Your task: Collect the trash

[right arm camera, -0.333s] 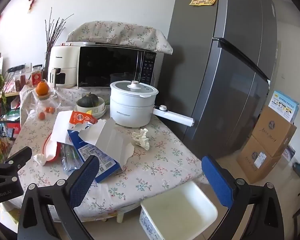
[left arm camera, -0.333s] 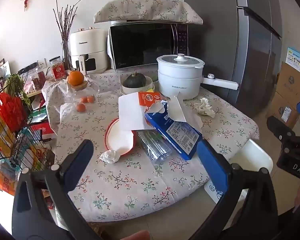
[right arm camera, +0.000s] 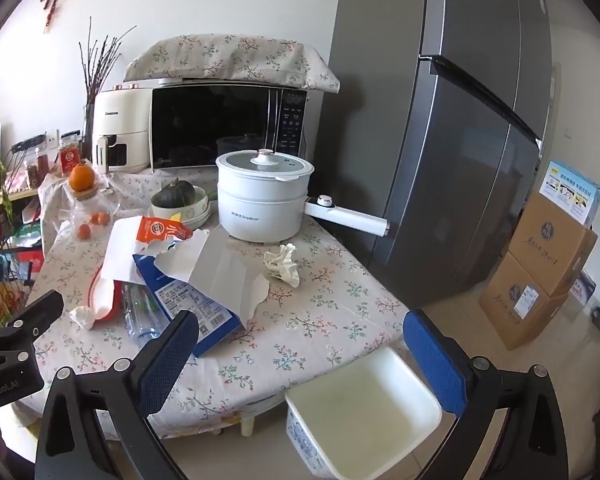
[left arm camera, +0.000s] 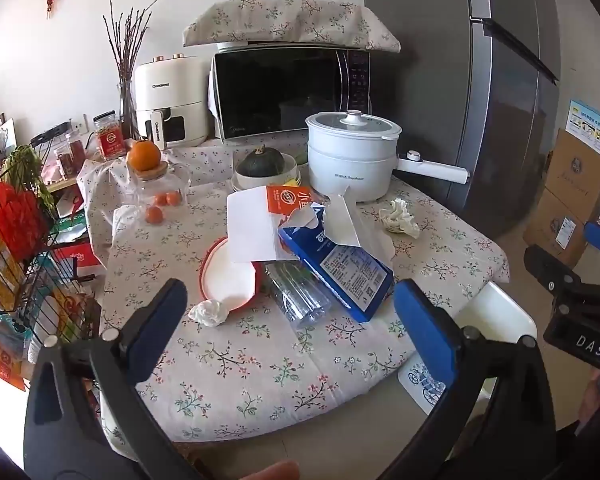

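Grippers: left gripper [left arm camera: 288, 312] and right gripper [right arm camera: 300, 344] both spread wide, holding nothing, above the near edge of the table [left arm camera: 260, 380].
Table: floral cloth, the landmark for all below.
White bin [right arm camera: 364, 408]: on the floor just beside the table's near right corner.
White pot [left arm camera: 350, 156]: far side of the table.
Blue carton [left arm camera: 340, 268]: torn open, mid-table, touching the clear plastic bottle [left arm camera: 300, 296].
Red-rimmed lid [left arm camera: 228, 280]: left of the carton.
Crumpled tissue [left arm camera: 398, 218]: right part of the table, near the pot.
Small tissue wad [left arm camera: 208, 312]: touching the lid's near edge.
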`<state>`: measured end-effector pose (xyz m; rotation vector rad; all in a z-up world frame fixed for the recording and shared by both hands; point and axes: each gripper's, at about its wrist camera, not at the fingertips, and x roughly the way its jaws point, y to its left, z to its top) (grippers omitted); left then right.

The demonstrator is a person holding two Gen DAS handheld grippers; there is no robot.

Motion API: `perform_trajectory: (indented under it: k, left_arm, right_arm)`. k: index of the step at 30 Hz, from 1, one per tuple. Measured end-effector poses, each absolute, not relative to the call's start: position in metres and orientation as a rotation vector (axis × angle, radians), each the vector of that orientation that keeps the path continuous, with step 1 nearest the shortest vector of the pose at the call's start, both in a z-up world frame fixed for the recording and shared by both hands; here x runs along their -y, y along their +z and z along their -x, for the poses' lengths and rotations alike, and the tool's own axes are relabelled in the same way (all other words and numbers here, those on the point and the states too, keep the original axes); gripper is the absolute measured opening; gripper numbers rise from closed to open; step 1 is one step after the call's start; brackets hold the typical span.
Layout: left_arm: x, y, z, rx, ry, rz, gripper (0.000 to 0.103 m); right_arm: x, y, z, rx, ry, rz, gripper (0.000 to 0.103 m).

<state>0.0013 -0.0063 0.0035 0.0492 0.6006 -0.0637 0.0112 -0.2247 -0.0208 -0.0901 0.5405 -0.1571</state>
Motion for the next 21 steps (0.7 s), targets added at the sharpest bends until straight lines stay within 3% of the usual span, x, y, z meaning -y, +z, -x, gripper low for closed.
perform_trajectory:
  k: [21]
  left_arm:
    - [0.006, -0.002, -0.004, -0.630, -0.071, -0.039, 0.103]
  right_arm:
    - [0.207, -0.027, 0.008, -0.563, -0.135, 0.056, 0.103]
